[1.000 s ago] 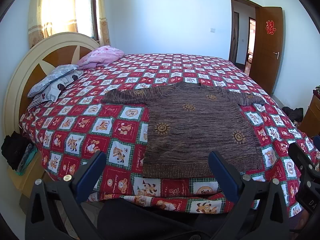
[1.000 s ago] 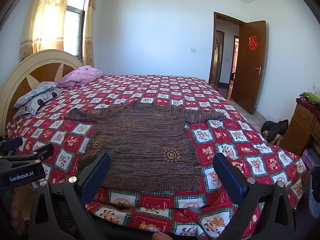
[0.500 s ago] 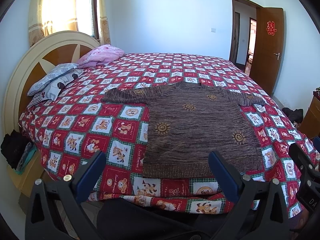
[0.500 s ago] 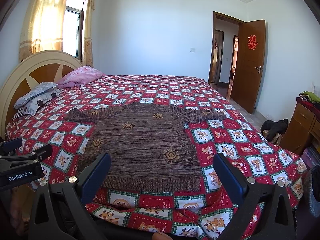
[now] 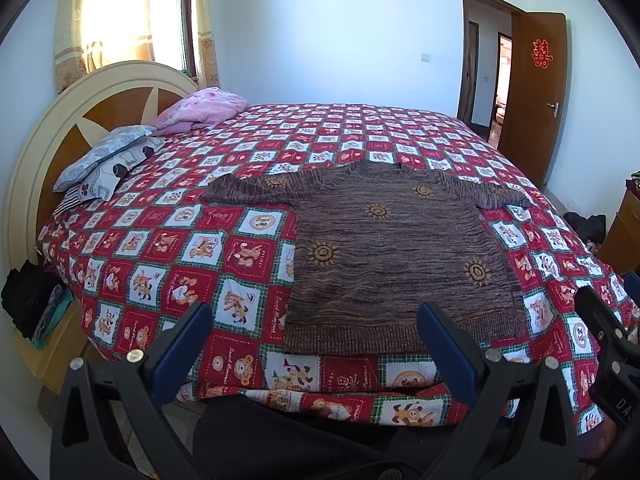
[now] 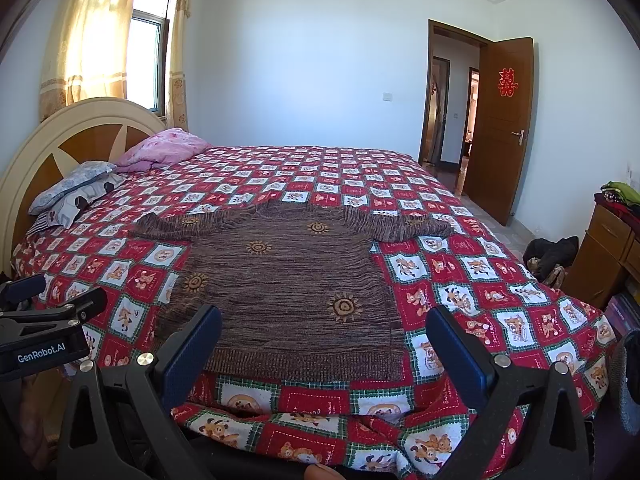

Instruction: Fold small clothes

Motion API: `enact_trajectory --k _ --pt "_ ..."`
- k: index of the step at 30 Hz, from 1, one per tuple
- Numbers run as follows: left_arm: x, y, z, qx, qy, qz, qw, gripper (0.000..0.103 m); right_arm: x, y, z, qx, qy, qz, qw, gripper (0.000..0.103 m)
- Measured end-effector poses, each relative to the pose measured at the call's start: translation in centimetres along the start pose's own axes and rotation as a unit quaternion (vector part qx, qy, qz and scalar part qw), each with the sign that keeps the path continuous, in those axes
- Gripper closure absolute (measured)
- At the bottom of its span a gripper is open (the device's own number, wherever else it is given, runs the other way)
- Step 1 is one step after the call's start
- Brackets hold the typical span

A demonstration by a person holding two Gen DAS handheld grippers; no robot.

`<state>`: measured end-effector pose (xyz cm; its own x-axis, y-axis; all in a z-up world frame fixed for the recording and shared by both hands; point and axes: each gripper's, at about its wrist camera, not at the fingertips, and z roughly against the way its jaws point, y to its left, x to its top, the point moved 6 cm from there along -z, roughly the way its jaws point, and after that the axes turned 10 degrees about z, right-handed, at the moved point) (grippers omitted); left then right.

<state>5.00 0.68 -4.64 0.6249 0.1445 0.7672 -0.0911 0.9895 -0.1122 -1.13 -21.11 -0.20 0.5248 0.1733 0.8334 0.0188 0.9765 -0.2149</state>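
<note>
A brown knit sweater (image 5: pixel 396 252) with orange sun motifs lies flat on the bed, hem toward me, both sleeves spread out sideways; it also shows in the right wrist view (image 6: pixel 292 280). My left gripper (image 5: pixel 314 320) is open and empty, held just short of the hem at the bed's near edge. My right gripper (image 6: pixel 324 324) is open and empty, also just short of the hem. The right gripper shows at the right edge of the left wrist view (image 5: pixel 608 332), and the left gripper at the left edge of the right wrist view (image 6: pixel 44 320).
The bed wears a red checked cartoon quilt (image 5: pixel 168 248). Pillows (image 5: pixel 112 160) and a pink bundle (image 5: pixel 200 110) lie by the round headboard (image 5: pixel 36 148) at left. A wooden dresser (image 6: pixel 604 248) and dark clothes (image 6: pixel 552 256) on the floor are at right. An open door (image 6: pixel 500 124) is beyond.
</note>
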Motion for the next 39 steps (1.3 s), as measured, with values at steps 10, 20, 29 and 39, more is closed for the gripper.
enact_trajectory --k 10,20,29,39 --pt "-0.3 -0.2 -0.2 0.0 0.003 -0.001 1.0 0.0 -0.1 0.2 -0.2 0.002 0.004 0.001 1.0 0.001" --pt "-0.4 -0.3 -0.2 0.0 0.005 -0.001 1.0 0.0 -0.2 0.2 -0.3 0.004 0.005 0.002 1.0 0.001" --pt "-0.6 -0.5 -0.3 -0.001 0.006 -0.004 1.0 0.0 -0.4 0.4 -0.6 0.009 0.011 0.002 1.0 0.001" --pt "-0.7 -1.0 -0.9 -0.004 0.021 -0.013 0.9997 0.0 -0.6 0.2 -1.7 0.017 0.018 0.001 1.0 0.001"
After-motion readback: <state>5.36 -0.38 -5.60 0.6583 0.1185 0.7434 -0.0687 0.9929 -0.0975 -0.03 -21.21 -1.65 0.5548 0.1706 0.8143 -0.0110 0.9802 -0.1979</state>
